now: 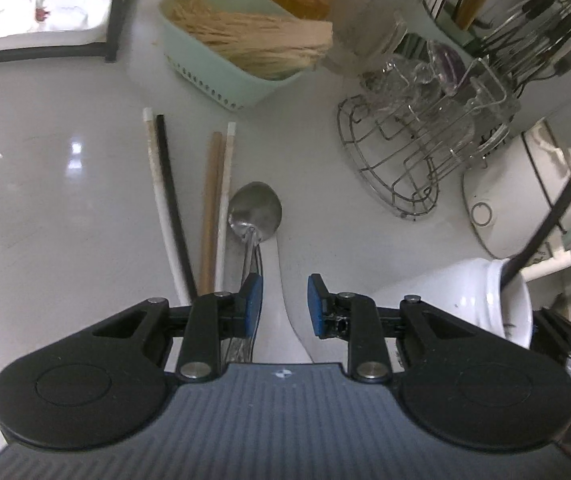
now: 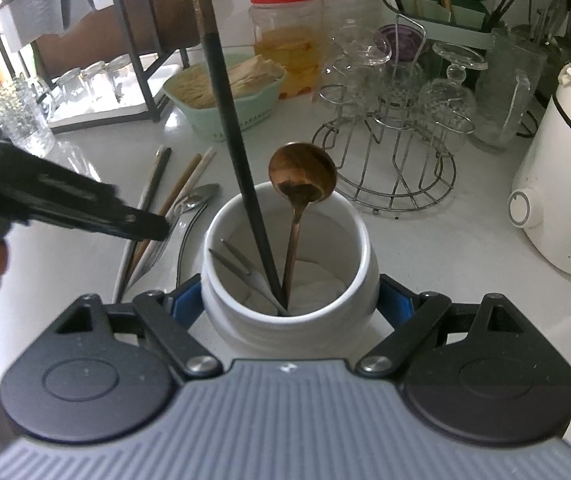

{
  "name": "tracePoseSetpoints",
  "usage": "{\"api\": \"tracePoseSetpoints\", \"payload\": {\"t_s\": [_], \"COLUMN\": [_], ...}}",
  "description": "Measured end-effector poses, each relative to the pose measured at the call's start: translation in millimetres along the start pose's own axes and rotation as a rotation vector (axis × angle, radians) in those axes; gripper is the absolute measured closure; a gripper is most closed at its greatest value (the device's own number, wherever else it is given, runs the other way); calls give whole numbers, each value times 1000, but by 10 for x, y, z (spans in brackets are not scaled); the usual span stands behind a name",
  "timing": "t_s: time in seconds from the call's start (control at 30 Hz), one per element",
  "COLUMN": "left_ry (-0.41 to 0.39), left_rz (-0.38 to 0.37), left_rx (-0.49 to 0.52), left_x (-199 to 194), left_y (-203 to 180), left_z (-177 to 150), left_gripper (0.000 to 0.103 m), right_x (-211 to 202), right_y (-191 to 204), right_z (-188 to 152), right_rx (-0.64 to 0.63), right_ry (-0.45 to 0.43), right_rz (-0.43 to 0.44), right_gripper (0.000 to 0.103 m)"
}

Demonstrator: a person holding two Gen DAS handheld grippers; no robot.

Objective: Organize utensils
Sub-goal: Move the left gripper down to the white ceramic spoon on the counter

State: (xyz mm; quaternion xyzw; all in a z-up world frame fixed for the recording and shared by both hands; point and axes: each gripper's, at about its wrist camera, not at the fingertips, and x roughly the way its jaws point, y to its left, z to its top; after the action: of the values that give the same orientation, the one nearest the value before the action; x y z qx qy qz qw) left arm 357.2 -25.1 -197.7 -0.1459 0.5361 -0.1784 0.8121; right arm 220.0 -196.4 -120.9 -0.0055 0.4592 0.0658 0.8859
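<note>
The right gripper (image 2: 290, 304) is clamped on the white ceramic holder (image 2: 289, 280), its blue pads pressed against either side of the pot's body; inside the pot stand a dark chopstick (image 2: 237, 148), a wooden spoon (image 2: 302, 184) with its bowl uppermost and a small fork (image 2: 241, 268) leaning on the wall. The left gripper (image 1: 285, 304) hangs over the white counter (image 1: 65, 200) beside the pot, jaws parted narrowly with nothing pressed between the pads; below the gap lies a white spoon handle (image 1: 285, 320), and by the left pad a metal spoon (image 1: 255, 212) lies flat; next to it lie four loose chopsticks (image 1: 189, 208), side by side. Farther back sit a mint basket (image 1: 213, 68) of wooden sticks and a wire glass rack (image 1: 405, 152).
</note>
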Motion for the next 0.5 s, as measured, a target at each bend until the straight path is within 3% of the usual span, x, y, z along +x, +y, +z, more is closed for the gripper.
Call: {"api": "tracePoseSetpoints", "payload": {"t_s": [0.17,0.5], "left_ry": [4,-13], "left_rz": [78,117], "left_rx": [26,86], "left_x": [165,270], "left_y": [-76,-276], "left_z": [13,123], "left_gripper": [74,74], "right_x": [-11,-41], "right_y": [-13,-48], "right_z": [-30,-62], "right_rx": [-7,-23], "right_ry": [-19,-33], "right_rz": [12,37], "right_gripper": [12,12]}}
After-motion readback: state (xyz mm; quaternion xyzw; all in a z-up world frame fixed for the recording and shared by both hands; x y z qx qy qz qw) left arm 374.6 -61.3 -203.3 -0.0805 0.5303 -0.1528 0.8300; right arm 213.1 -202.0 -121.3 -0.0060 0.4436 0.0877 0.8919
